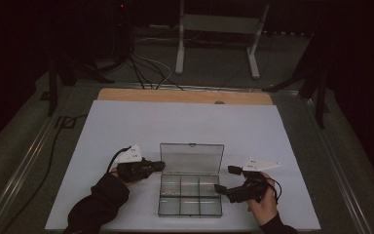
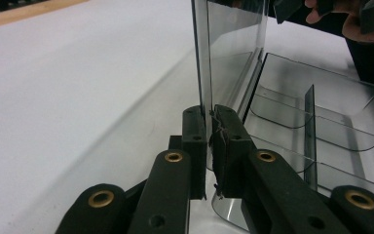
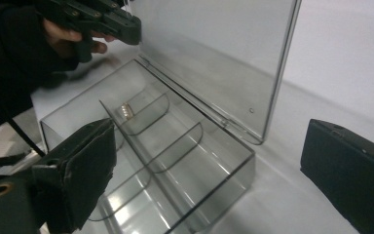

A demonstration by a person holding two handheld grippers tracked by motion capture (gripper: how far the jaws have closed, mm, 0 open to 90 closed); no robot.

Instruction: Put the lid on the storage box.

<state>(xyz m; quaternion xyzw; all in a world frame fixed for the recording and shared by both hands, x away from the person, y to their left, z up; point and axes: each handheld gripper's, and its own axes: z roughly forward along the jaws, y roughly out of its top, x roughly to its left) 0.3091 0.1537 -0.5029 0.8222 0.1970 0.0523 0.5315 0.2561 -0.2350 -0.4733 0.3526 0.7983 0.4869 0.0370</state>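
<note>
Item: clear plastic compartment box (image 1: 190, 195), rectangular, smoke-tinted, thin-walled, with curved inner dividers forming small cells. It sits near the front edge of the white sheet (image 1: 126, 126), between the two hands. One cell holds a small metallic piece (image 3: 125, 111), too small to identify.

Lid (image 1: 191, 157): flat transparent panel, hinged along the far side of the box and standing upright, glossy, with rounded corners and a small catch tab on its top edge.

Left gripper (image 1: 157, 166): matte black jaws with brass-coloured rivets, clenched on the left edge of the lid; in the left gripper view (image 2: 208, 141) the pads press the thin panel from both sides.

Right gripper (image 1: 225, 180): black, padded jaws standing wide apart and released, grasping nothing, just right of the box; the box lies ahead of its pads in the right gripper view (image 3: 209, 170).

Surface: smooth white sheet over a wooden board (image 1: 185, 95), whose pale edge shows at the far side.

Room: dim, dark floor; white metal stand (image 1: 219, 29) and loose cables (image 1: 146, 68) beyond the table.
</note>
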